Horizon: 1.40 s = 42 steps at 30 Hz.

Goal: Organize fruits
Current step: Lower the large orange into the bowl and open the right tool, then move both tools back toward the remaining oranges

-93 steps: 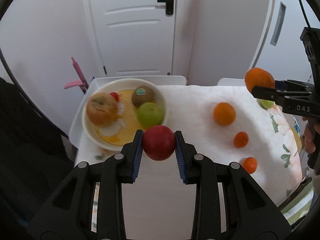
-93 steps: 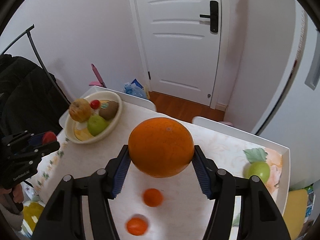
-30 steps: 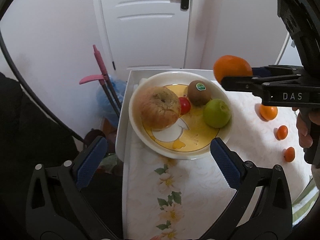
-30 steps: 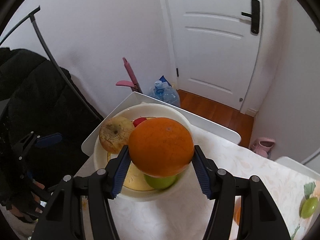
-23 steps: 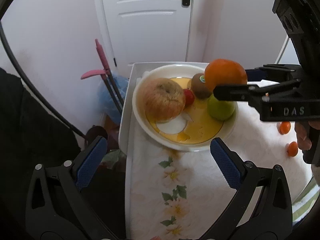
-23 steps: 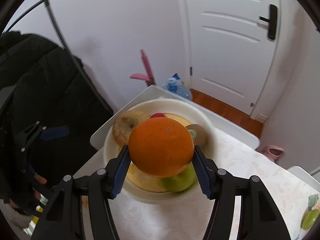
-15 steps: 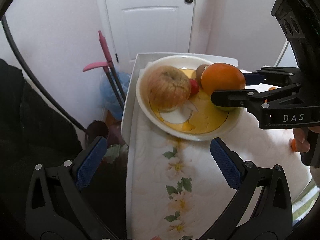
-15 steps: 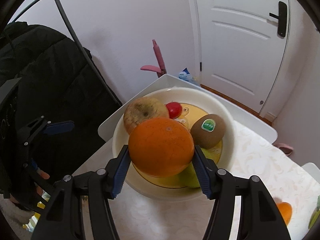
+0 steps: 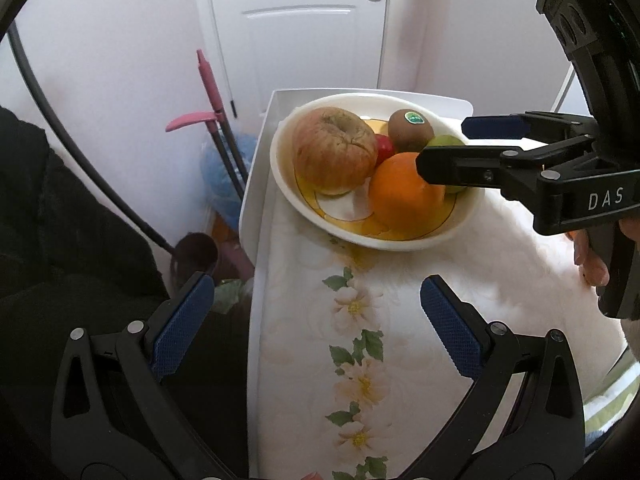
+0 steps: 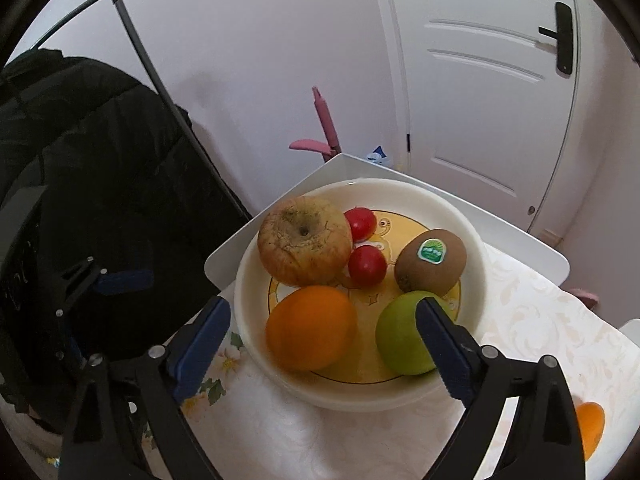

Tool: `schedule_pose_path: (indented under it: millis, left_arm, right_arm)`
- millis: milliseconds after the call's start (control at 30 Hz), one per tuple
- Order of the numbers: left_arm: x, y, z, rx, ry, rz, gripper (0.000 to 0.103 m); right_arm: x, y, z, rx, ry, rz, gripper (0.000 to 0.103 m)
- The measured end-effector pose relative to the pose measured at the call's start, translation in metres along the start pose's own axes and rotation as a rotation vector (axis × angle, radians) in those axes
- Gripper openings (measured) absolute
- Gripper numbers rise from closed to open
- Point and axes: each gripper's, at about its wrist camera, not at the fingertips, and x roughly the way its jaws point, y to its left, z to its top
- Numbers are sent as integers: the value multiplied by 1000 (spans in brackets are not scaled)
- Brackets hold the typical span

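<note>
Your right tool (image 10: 322, 326) hung over the near side of the white bowl (image 10: 476, 240), its jaws opening, and the orange (image 10: 311, 327) lay between the blue pads without either pad pressing on it. That orange sat on the yellow floor of the bowl at its near left, just in front of the large wrinkled apple (image 10: 304, 240) and beside the green apple (image 10: 400, 332), which the right finger partly covered. Two small red tomatoes (image 10: 367, 265) lay between the wrinkled apple and the kiwi (image 10: 431, 261), whose green sticker faced up. In your left wrist view the right tool (image 9: 444, 148) reached in from the right, its near finger crossing the orange (image 9: 402, 194) and the green apple (image 9: 444, 142) behind it. Your left tool (image 9: 316, 314) stood wide open with nothing between its pads, held above the flowered cloth (image 9: 360, 320) at the left edge of the counter (image 9: 256, 208), short of the bowl (image 9: 280, 160). Another small orange fruit (image 10: 590, 424) lay on the cloth at the far right of your right wrist view, well apart from the bowl.
</note>
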Motion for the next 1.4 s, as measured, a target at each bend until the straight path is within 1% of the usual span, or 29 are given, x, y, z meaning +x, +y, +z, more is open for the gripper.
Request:
schedule_pose_path:
  millis: [233,333,567,767,900,1033,1233,1400]
  left_arm:
    - [-10,-6,4,17,-19,0,103]
    - [-18,-9,9,30,-30,1,103]
    - [-42,-20,21,56,-68,-17,103]
    - [-62,-41,32,93,-101,-62,103]
    - [-69,-57,39,117,-116,-105,103]
    - [-78,-79,47,156,-139,-136,103]
    - [-79,-106,54,208,-145,-204,103]
    - [-74,-121,58,257,-140,-244,103]
  right_arm:
    - [-16,4,2,-7,1,-24,93]
    - [-24,4,2,12,-6,-33,93]
    - [-59,1,-2,63,-29,-77,93]
    - [-99,-4,-12,98,-56,-143,93]
    - [-130,-13,-21,131,-76,-205,93]
    - [-159,-22,-31,166,-96,-255,93]
    - [-195,-36,-58,227,-103,-338,93]
    - [-214,-45,-84,279,-95,-406,93]
